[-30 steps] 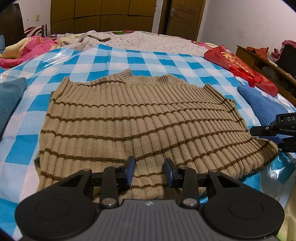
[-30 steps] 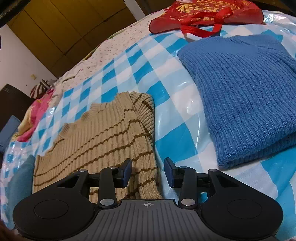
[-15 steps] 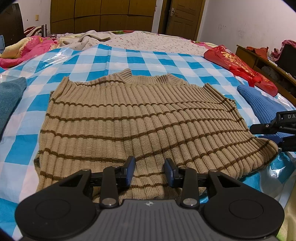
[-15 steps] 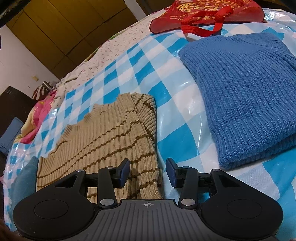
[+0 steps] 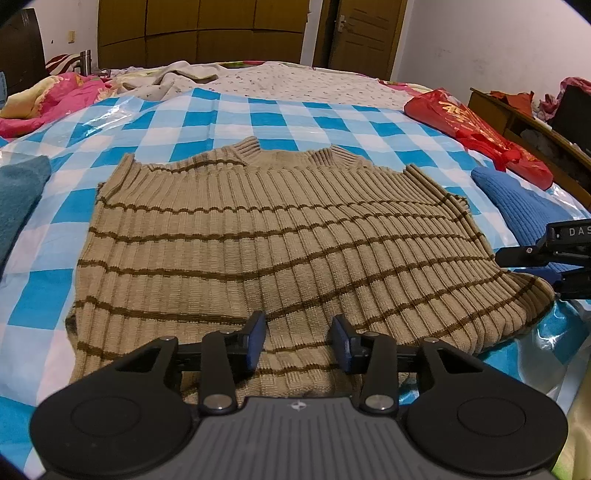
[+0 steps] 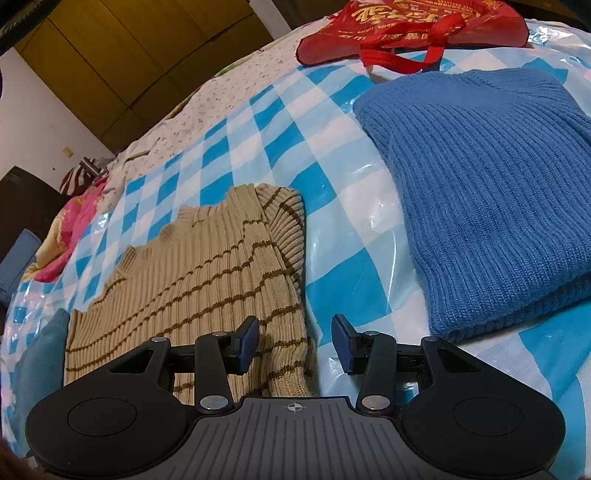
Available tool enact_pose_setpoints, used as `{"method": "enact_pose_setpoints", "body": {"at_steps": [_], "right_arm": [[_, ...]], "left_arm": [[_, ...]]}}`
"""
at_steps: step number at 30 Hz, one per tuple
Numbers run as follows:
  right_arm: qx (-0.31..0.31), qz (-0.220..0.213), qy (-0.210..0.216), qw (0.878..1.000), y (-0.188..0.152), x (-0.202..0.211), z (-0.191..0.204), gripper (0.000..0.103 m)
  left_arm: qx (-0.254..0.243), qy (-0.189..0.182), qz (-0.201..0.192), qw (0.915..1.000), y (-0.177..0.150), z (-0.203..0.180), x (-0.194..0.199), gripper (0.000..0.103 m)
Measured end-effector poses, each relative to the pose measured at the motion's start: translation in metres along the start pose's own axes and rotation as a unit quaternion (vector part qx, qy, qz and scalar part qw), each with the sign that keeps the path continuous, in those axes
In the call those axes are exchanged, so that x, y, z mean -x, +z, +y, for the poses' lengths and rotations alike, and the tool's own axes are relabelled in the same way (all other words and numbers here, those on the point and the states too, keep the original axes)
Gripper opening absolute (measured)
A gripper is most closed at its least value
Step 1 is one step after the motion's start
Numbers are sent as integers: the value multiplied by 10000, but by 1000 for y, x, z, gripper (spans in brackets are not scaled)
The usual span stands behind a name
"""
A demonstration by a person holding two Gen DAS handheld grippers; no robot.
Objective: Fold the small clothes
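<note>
A tan ribbed sweater with thin brown stripes [image 5: 280, 240] lies flat on the blue-and-white checked sheet [image 5: 207, 118], collar at the far side, sleeves folded in. My left gripper [image 5: 298, 341] is open and empty, hovering over the sweater's near hem at its middle. My right gripper [image 6: 293, 345] is open and empty, over the sweater's right edge [image 6: 288, 302]; its left finger is above the knit, its right finger above the sheet. The right gripper's body also shows at the right edge of the left wrist view [image 5: 554, 251].
A folded blue knit [image 6: 487, 192] lies right of the sweater, with a red bag [image 6: 410, 29] beyond it. A teal folded garment [image 5: 18, 199] lies at the left. Pink bedding [image 5: 48, 99] and floral covers lie at the far side. A wooden shelf [image 5: 535, 129] stands right.
The right gripper has shifted slightly, so its view has turned a little toward the sweater's right edge. The left gripper and the sweater have not visibly moved.
</note>
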State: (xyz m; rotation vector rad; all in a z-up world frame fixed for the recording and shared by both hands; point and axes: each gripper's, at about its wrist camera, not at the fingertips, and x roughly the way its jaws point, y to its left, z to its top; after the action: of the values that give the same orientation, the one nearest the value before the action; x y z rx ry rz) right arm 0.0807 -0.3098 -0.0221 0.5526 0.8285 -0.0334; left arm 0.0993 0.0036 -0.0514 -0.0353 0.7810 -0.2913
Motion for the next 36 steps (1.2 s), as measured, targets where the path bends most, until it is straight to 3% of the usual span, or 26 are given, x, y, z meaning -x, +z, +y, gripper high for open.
{"method": "enact_pose_setpoints", "body": {"at_steps": [36], "right_arm": [[-18, 104, 114, 9999, 3, -5, 0, 44]], "left_arm": [[-6, -3, 8, 10000, 0, 0, 0, 51]]}}
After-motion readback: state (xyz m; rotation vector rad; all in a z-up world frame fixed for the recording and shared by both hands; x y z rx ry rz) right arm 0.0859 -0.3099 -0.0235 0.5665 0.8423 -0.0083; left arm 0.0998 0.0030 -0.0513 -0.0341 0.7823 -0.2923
